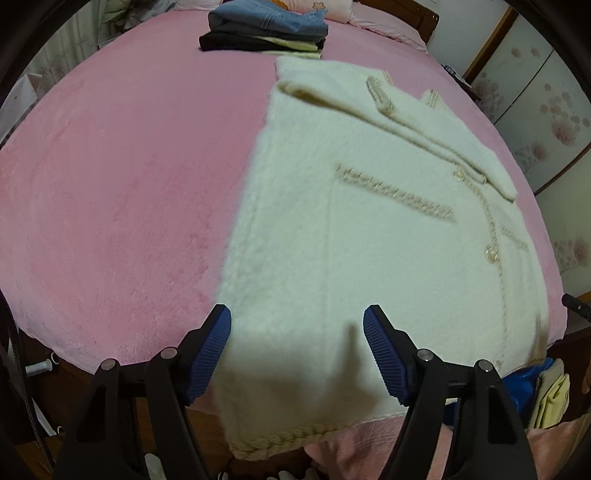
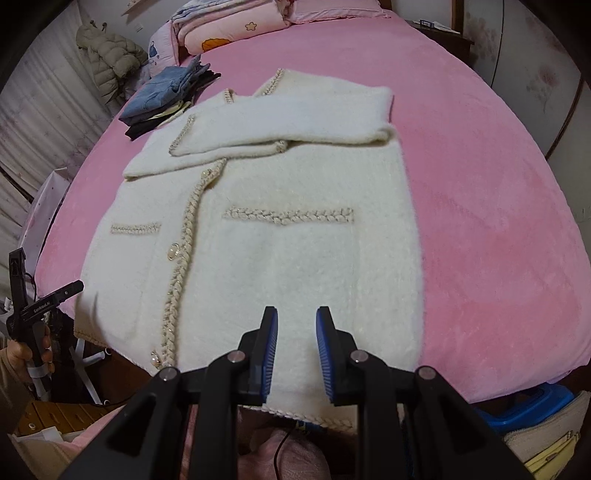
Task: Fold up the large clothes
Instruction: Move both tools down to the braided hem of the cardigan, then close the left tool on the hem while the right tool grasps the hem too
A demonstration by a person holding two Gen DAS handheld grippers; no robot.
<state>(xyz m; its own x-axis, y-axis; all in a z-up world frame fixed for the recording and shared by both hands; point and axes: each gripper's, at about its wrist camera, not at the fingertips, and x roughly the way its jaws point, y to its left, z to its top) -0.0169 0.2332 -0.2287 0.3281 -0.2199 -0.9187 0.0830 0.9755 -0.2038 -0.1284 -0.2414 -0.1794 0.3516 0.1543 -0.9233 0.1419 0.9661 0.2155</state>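
Your left gripper (image 1: 297,354) stood spread, your right gripper (image 2: 295,356) nearly closed, both empty above the cream cardigan's (image 2: 258,240) near hem at lower centre. Its sleeves were folded across the chest; the body fold remained. The folded pile (image 1: 266,29) upper left looked done, probably.

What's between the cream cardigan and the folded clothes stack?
Nothing: in the right wrist view the cardigan reaches the stack, their edges meeting without a gap.
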